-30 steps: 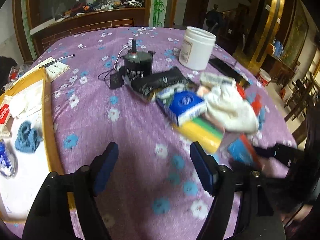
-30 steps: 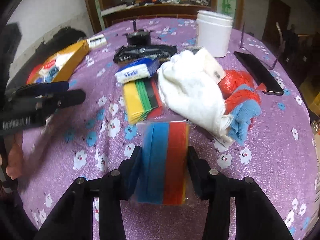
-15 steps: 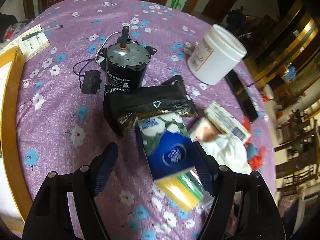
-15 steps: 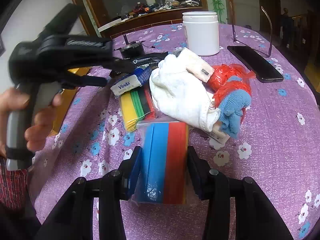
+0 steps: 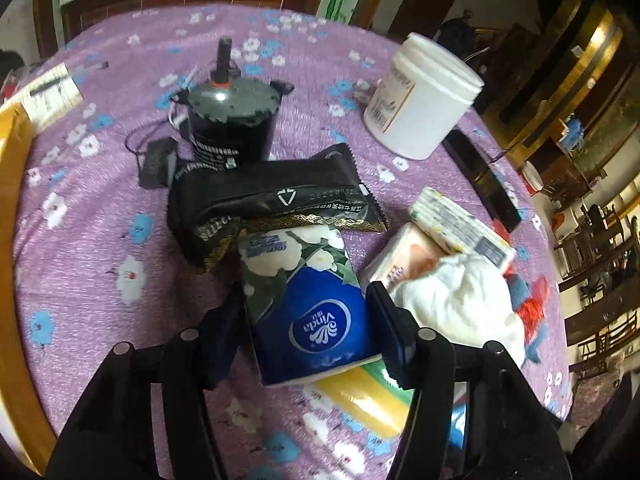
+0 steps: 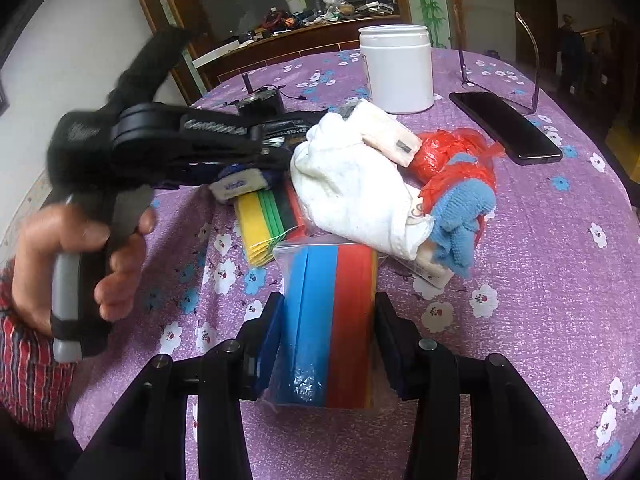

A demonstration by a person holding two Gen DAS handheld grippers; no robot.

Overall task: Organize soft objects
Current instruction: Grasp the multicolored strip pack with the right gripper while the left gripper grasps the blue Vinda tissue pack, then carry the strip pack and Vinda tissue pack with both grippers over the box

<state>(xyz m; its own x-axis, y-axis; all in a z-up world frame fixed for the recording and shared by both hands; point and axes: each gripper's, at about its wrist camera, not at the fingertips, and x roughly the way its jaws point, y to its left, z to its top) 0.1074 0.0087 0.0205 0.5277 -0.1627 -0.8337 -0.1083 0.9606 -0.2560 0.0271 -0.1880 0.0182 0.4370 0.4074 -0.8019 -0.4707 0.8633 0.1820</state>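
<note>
A blue tissue pack (image 5: 316, 328) lies on the purple flowered cloth, partly on a yellow-green cloth pack (image 5: 360, 396). My left gripper (image 5: 306, 320) straddles it; its jaws are closing and both pads touch the pack's sides. The right wrist view shows the same left gripper (image 6: 256, 176) over the tissue pack (image 6: 236, 186), held by a hand (image 6: 80, 248). My right gripper (image 6: 328, 328) is shut on a clear bag of blue, red and yellow cloths (image 6: 332, 300). A white towel (image 6: 352, 188) and a blue cloth in red mesh (image 6: 460, 208) lie just beyond.
Behind the tissue pack lie a black packet (image 5: 272, 200), a black motor with a cord (image 5: 232, 120) and a white jar (image 5: 420, 104). A phone (image 6: 504, 128) lies at the far right. A yellow-edged tray (image 5: 12, 240) borders the left.
My left gripper moved forward and down over the blue tissue pack, and its jaws narrowed onto it. The right gripper kept its hold on the bag and stayed put.
</note>
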